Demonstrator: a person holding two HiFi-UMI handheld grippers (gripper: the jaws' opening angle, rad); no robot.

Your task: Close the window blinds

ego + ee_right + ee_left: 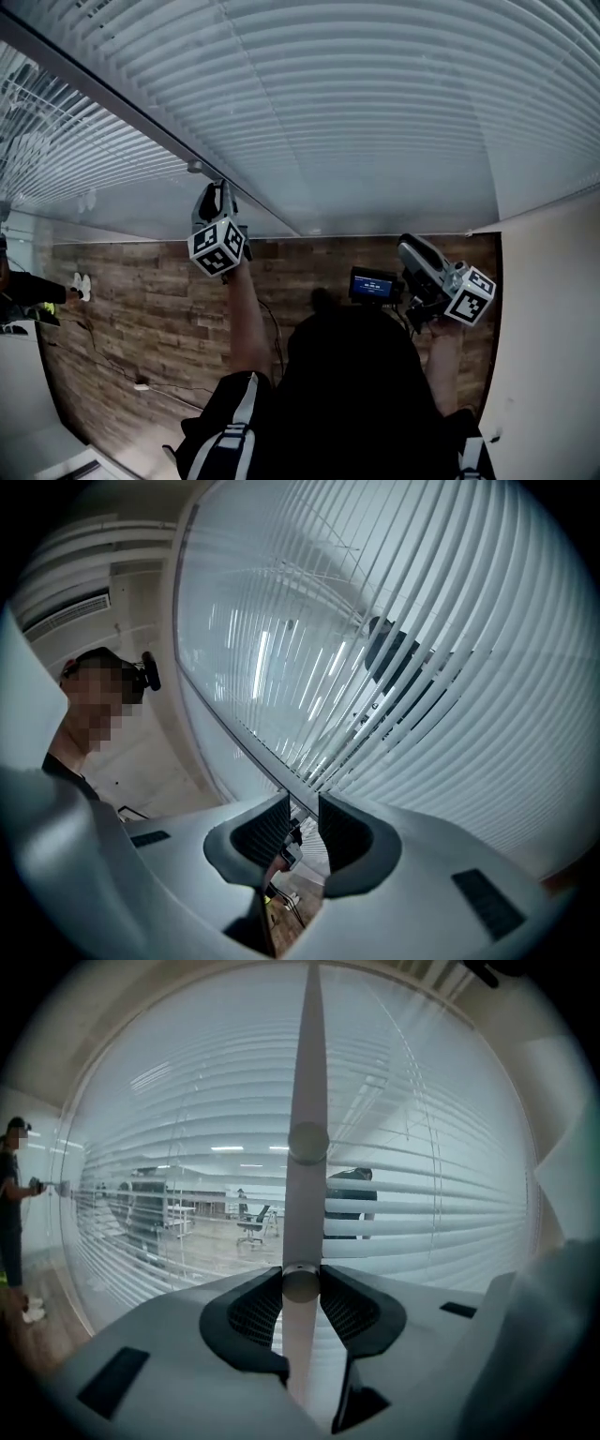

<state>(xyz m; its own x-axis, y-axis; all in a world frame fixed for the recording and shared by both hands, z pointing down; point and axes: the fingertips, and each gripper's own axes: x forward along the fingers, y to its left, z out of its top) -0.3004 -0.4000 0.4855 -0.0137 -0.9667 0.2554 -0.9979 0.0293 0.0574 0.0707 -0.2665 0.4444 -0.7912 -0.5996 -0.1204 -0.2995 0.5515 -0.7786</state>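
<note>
Left hand-held gripper (301, 1283) clasping blinds wand (307, 1072), right hand-held gripper (303, 808) parted, seemingly empty

Your left arm (246, 319) reaches out ahead of you with the bare forearm extended, and it holds the left gripper (215, 197) high with its marker cube turned towards your head. The jaws press from both sides on a slim white wand (306, 1101) that stands upright between the pads. Your right arm is bent and low, close to your body, and the right gripper (412, 251) points up and to the left, its jaws apart with nothing gripped between them.
</note>
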